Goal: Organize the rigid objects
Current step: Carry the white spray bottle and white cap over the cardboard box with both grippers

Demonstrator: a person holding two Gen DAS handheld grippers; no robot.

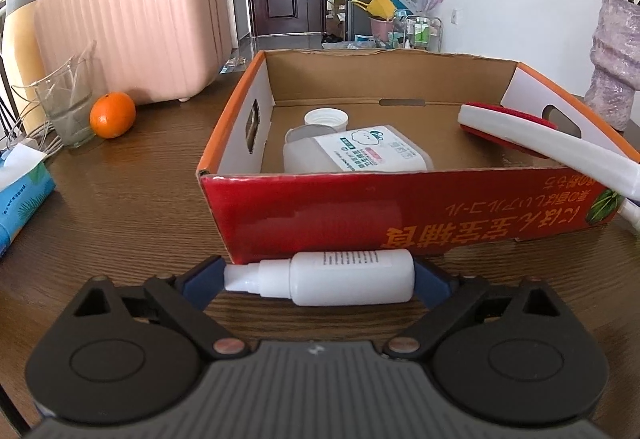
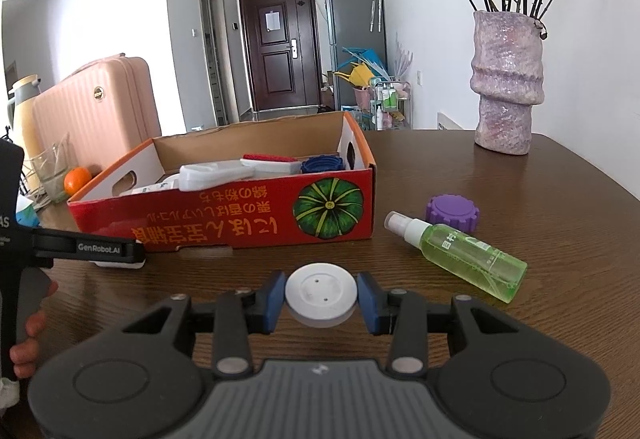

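A small white spray bottle (image 1: 344, 277) lies crosswise on the brown table just before the red cardboard box (image 1: 400, 207). My left gripper (image 1: 320, 275) is shut on it end to end, one blue pad on the nozzle and one on the base. My right gripper (image 2: 321, 297) is shut on a round white lid (image 2: 321, 293), low over the table. Inside the box lie a white labelled bottle (image 1: 360, 153), a white cap (image 1: 326, 118), a white and red brush (image 1: 540, 143) and a blue lid (image 2: 322, 164).
A green spray bottle (image 2: 460, 257) and a purple lid (image 2: 452, 213) lie right of the box. A purple vase (image 2: 506, 87) stands at the back right. An orange (image 1: 112, 115), a glass (image 1: 68, 107), a pink suitcase (image 1: 132, 23) and a tissue pack (image 1: 20, 191) stand at the left.
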